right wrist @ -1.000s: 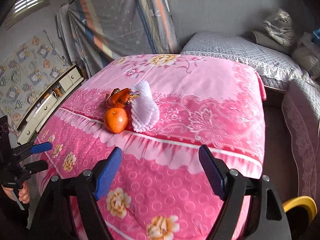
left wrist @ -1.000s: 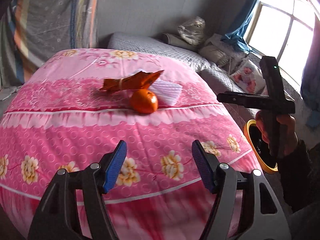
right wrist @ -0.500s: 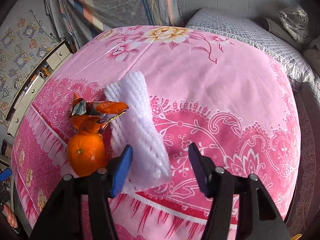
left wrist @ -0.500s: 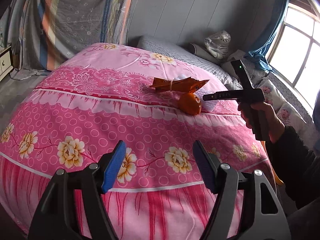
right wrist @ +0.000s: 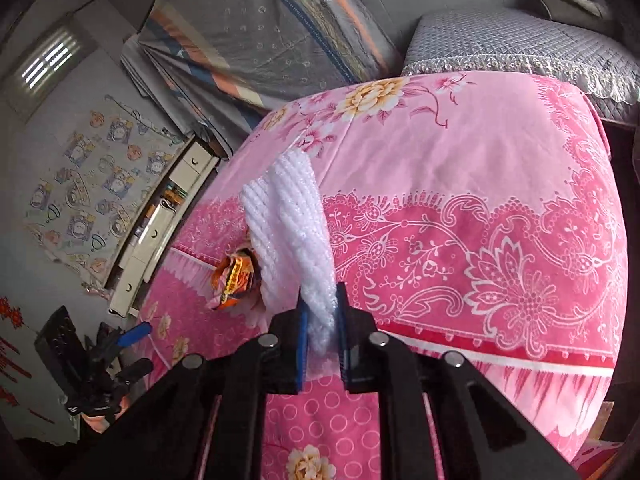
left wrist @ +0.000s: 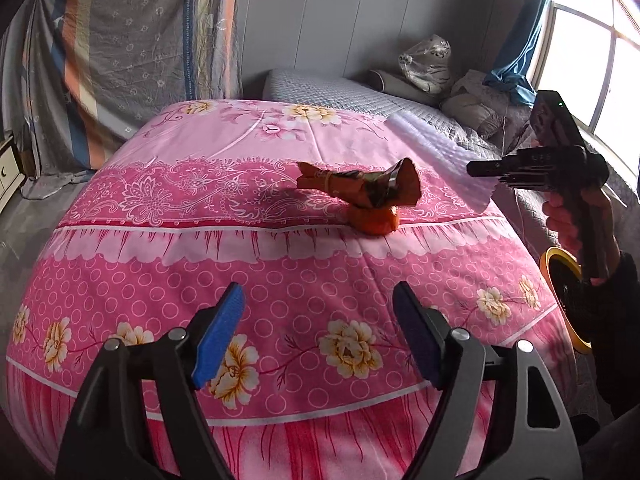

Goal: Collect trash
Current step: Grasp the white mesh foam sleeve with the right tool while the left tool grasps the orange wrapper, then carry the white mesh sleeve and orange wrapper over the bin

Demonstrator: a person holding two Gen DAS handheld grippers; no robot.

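Our worry is that the white foam net (right wrist: 294, 224) is pinched only by its near end, so it could slip out or brush the orange wrapper (right wrist: 234, 278) just at its eight o'clock, which rests on the orange (left wrist: 374, 219) and could set it rolling off the pink bed (left wrist: 280, 264). Our right hand-held gripper (right wrist: 322, 332) is nearly closed, clamped on the net and holding it above the bed. Our left hand-held gripper (left wrist: 320, 336) is wide open and empty, with wrapper and orange well apart at its twelve o'clock and the yellow-rimmed bin (left wrist: 560, 288) at three.
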